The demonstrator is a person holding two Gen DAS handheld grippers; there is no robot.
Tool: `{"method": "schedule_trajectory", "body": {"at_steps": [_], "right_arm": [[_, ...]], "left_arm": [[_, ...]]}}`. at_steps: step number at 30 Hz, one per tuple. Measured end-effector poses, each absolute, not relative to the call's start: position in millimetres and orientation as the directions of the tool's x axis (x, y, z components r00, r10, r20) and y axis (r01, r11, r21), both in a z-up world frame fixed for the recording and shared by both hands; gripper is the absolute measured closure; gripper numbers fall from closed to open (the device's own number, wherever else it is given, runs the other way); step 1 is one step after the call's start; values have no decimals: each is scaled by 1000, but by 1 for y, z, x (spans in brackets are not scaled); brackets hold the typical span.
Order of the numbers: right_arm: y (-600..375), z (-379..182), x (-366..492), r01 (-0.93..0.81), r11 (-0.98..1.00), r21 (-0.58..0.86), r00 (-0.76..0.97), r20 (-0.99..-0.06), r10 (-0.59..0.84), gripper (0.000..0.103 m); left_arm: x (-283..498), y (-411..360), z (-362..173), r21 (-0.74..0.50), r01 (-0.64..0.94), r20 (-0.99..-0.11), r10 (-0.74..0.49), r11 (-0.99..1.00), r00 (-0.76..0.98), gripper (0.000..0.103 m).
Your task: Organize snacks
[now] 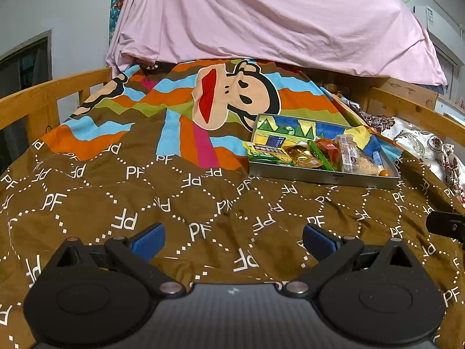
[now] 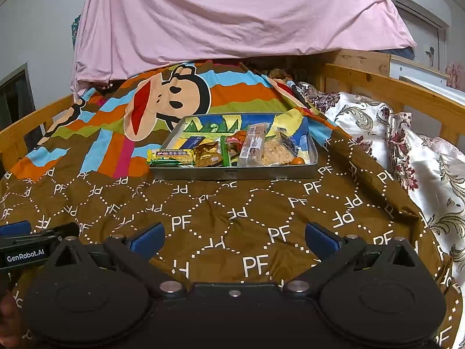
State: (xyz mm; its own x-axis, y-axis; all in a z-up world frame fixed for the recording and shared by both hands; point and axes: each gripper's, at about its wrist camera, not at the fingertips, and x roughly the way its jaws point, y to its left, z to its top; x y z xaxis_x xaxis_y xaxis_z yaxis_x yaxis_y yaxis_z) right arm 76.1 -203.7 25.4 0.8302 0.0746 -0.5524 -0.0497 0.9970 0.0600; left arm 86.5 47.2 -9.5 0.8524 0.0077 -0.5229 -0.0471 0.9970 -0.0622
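Snacks sit packed in a metal tin [image 2: 232, 172] w/ a colourful printed liner, on the brown "PF" bedspread [image 2: 221, 212] just below the cartoon monkey face [image 2: 171, 99]. Contents, left to right: green wafer pack [image 2: 171, 157] overhanging the tin's left rim, gold foil pack [image 2: 207, 154], thin green stick pack [image 2: 225, 154], clear-wrapped bar [image 2: 253, 145], pale crumbly pack [image 2: 275, 152], small orange item [image 2: 298, 160] at right front corner. Left gripper [image 1: 234, 240] hovers over bare spread, blue-padded fingers apart, nothing betw. them; tin lies ahead to its right. Right gripper [image 2: 234, 240] likewise spread wide, empty, tin straight ahead, well apart. Pink sheet [image 2: 232, 14] hangs behind; floral quilt [image 2: 407, 151] at right by wooden rail [image 2: 392, 87].
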Motion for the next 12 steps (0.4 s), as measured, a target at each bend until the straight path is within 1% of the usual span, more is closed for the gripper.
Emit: {"method": "schedule_trajectory", "body": {"at_steps": [12], "right_arm": [[-207,21,75,-46,997,64,825,-560,74,1]], "left_arm": [[86,45,-11,-52,-32,-518,0,998,855,0]]}}
